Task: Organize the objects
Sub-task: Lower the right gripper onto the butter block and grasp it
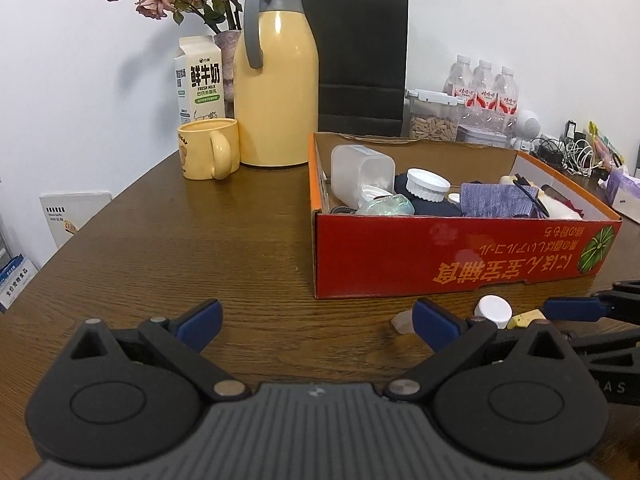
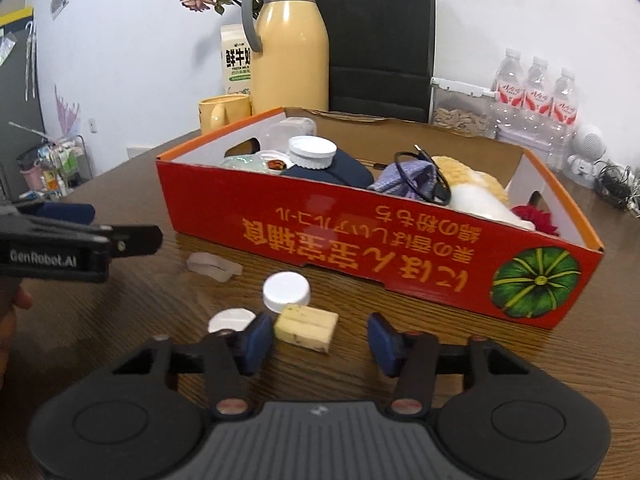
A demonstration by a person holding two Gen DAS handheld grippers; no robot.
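Seemingly crumbly, the pale yellow block [image 2: 306, 323] lies between the spread right gripper [image 2: 318, 338].

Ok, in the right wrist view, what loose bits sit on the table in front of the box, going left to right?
Clear plastic piece → flat white lid → white cap → yellow block. All lie on the table short of the red box; the block sits between the open right gripper's fingers.
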